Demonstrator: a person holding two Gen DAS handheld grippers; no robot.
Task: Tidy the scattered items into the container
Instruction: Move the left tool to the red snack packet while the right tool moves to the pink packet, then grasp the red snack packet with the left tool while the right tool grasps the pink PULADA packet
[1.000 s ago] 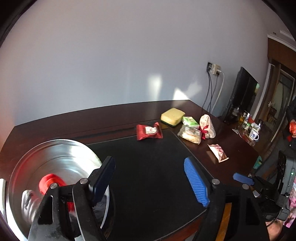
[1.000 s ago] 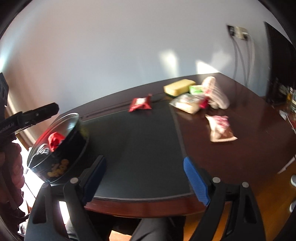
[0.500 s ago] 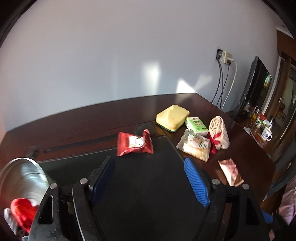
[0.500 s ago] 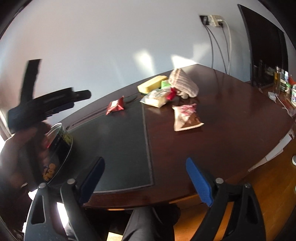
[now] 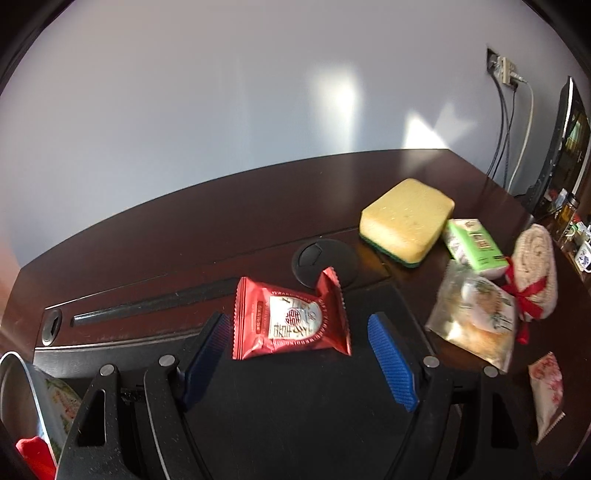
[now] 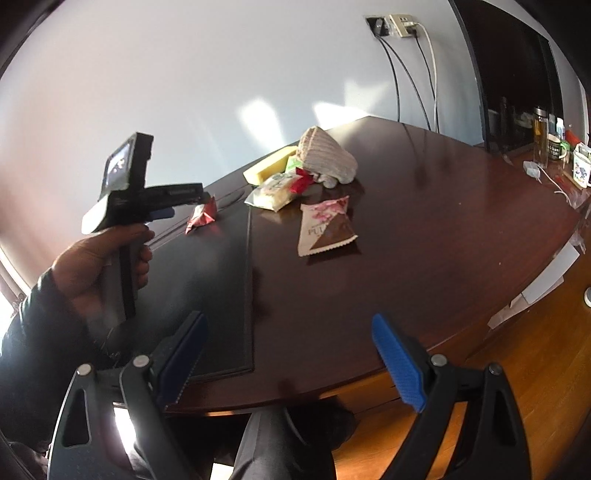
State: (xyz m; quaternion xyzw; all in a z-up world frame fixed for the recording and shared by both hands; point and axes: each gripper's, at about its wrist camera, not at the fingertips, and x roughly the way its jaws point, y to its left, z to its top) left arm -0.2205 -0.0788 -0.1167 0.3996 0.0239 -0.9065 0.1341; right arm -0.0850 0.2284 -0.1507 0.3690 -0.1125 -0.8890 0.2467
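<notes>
Swinging away from the pot (image 5: 22, 391), the left gripper (image 5: 295, 354) now frames the red packet (image 5: 291, 321) on the worktop (image 5: 221, 236) between spread fingers, likely next to go in; right gripper (image 6: 291, 365) idles, fingers spread.

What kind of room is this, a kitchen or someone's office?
Probably an office or study, not a kitchen: a big dark wooden desk with a black desk mat and a cable grommet, a wall socket with cables, and mugs on a side surface.
</notes>
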